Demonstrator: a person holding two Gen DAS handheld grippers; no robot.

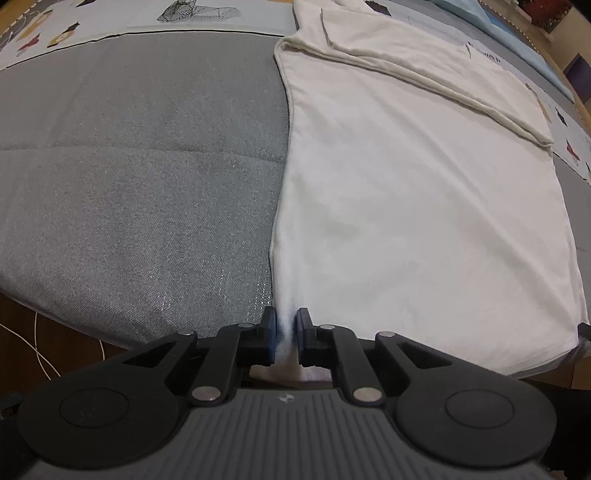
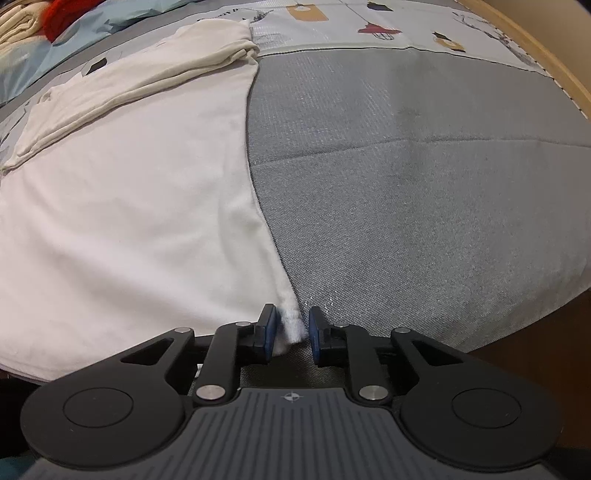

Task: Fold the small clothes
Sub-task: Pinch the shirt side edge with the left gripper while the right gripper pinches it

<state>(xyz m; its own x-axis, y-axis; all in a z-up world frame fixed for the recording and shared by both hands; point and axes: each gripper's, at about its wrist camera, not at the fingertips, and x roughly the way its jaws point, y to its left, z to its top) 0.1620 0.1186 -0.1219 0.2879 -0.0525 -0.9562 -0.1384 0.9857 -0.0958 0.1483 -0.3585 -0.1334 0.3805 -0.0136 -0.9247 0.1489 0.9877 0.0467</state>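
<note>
Left gripper (image 1: 285,334) pinches white t-shirt (image 1: 413,206) near-left hem corner, jaws nearly closed on fabric. Right gripper (image 2: 291,334) part-open around near-right corner, gap visible. Shirt flat on grey mattress (image 1: 140,177), sleeves folded in beyond.

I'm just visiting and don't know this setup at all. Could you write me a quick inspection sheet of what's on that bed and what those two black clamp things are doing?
Surface: grey bedspread with a cartoon-print border along the far edge.
Job's things: white T-shirt lying flat, sleeves folded inward across the top; its bottom hem is toward the cameras.
Clutter: cream folded cloth and something red at the far corner, on light blue bedding.
Grippers: left tool closed on the shirt's near left corner; right tool has the near right corner between its pads, but a gap shows on one side, so the grip is uncertain.
Cables: thin white cord on the floor, left of the bed.
Surroundings: wooden bed frame; wooden floor.
</note>
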